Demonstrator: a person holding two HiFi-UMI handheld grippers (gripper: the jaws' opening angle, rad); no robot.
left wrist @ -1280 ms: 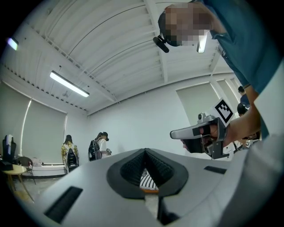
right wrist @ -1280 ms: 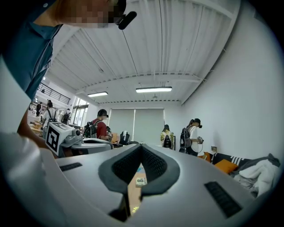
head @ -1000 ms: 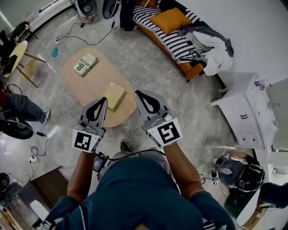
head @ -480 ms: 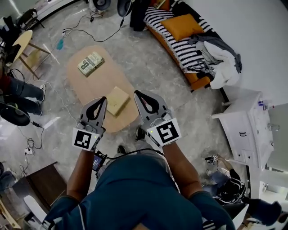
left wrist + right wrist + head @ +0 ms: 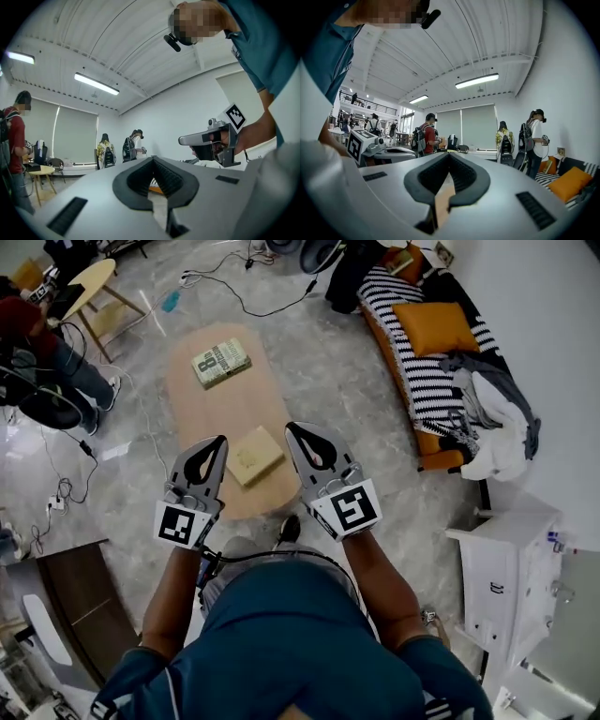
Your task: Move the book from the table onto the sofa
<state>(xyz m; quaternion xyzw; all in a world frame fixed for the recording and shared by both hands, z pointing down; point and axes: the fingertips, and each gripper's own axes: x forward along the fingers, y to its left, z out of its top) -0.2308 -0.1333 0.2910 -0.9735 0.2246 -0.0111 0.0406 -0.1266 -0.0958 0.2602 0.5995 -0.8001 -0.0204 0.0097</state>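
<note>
My left gripper (image 5: 218, 441) and right gripper (image 5: 292, 427): both clenched, empty, frame centre. Book (image 5: 221, 362): flat on oval table (image 5: 211, 413), upper left. Sofa (image 5: 418, 373): upper right.

Surfaces & materials, room w/ table & sofa
Oval table (image 5: 202, 418): pale wood, matt, smooth. Floor (image 5: 309, 362): grey stone-look, glossy w/ reflections. Printed book (image 5: 221, 362): paper cover, slight sheen; plain tan book (image 5: 254, 455): matt, like kraft paper. Sofa (image 5: 417, 381): black/white striped cloth over orange base; cushion (image 5: 436, 327): orange cloth, matt; crumpled grey & white cloth (image 5: 497, 418) on it. Left gripper (image 5: 217, 440) & right gripper (image 5: 292, 427): grey matt plastic shells; pads (image 5: 169, 180) black, ribbed, rubber-like. Cabinet (image 5: 497, 568): white, smooth, approx. semi-gloss. Shirt (image 5: 291, 634): teal cloth.
</note>
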